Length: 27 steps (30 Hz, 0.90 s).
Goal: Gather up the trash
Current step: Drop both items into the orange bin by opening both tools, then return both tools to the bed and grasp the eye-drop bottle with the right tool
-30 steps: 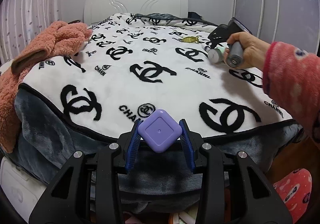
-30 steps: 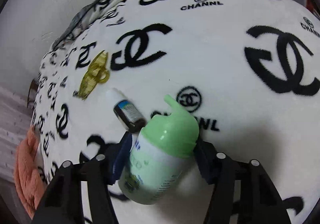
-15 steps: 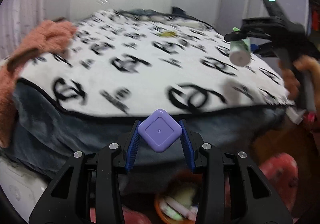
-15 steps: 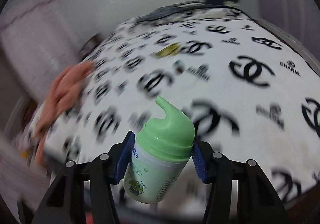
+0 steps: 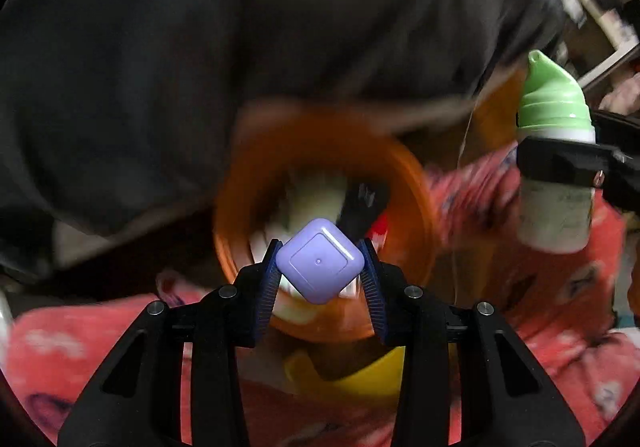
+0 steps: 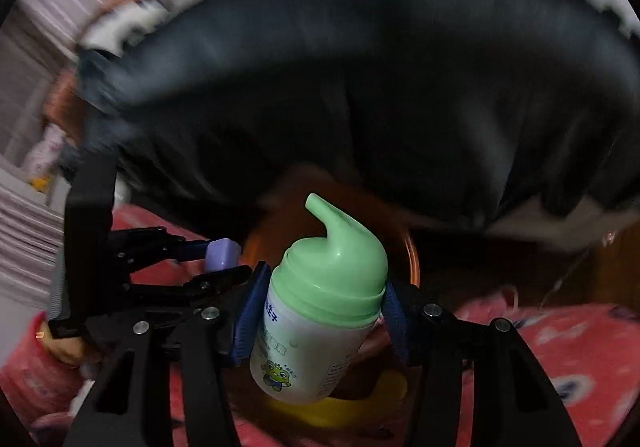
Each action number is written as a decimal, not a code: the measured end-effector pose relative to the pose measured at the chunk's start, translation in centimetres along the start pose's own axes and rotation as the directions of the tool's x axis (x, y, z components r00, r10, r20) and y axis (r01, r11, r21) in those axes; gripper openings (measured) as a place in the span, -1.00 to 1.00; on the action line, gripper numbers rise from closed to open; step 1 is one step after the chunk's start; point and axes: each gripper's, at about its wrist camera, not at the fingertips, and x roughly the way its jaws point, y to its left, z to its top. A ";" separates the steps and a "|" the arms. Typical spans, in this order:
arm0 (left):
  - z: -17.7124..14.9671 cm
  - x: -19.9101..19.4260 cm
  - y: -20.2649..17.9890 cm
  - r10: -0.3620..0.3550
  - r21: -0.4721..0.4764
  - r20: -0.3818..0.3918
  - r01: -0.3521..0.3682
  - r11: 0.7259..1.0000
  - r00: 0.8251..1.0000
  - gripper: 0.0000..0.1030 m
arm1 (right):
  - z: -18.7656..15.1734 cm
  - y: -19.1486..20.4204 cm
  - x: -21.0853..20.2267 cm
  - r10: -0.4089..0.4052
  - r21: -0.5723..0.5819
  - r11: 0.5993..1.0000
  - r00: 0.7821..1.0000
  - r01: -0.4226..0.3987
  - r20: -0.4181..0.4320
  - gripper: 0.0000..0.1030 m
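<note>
My left gripper (image 5: 320, 271) is shut on a purple square case (image 5: 319, 260) and holds it above an orange bin (image 5: 404, 183) with trash inside. My right gripper (image 6: 320, 311) is shut on a white bottle with a green spout cap (image 6: 320, 311), held next to the bin (image 6: 412, 259). The bottle also shows at the right of the left wrist view (image 5: 556, 151). The left gripper and the purple case (image 6: 222, 253) show at the left of the right wrist view.
The dark grey side of the bed blanket (image 5: 200, 47) hangs above and behind the bin. A person's red patterned pyjama legs (image 5: 560, 287) flank the bin. Something yellow (image 5: 360, 379) lies under the bin's near edge. Shelving (image 5: 600, 7) stands at the far right.
Both grippers have swung down from over the bed to the orange bin by the bedside, each still holding its object. The views are blurred by the motion.
</note>
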 end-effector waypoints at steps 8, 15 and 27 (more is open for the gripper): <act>-0.2 10.1 1.5 0.023 -0.095 -0.319 -0.057 0.994 0.948 0.08 | -1.4 -2.6 12.4 -0.126 0.061 0.988 0.964 0.144 -0.232 0.27; -1.0 8.6 1.3 0.031 -0.104 -0.254 -0.059 0.993 0.967 0.28 | -1.4 -5.8 10.7 -0.093 0.205 0.971 0.983 0.125 -0.158 0.56; -0.5 -3.3 -0.9 0.160 -0.029 0.120 -0.158 0.987 0.980 0.28 | -1.2 -4.1 -0.3 -0.098 0.171 0.982 0.988 0.076 0.120 0.63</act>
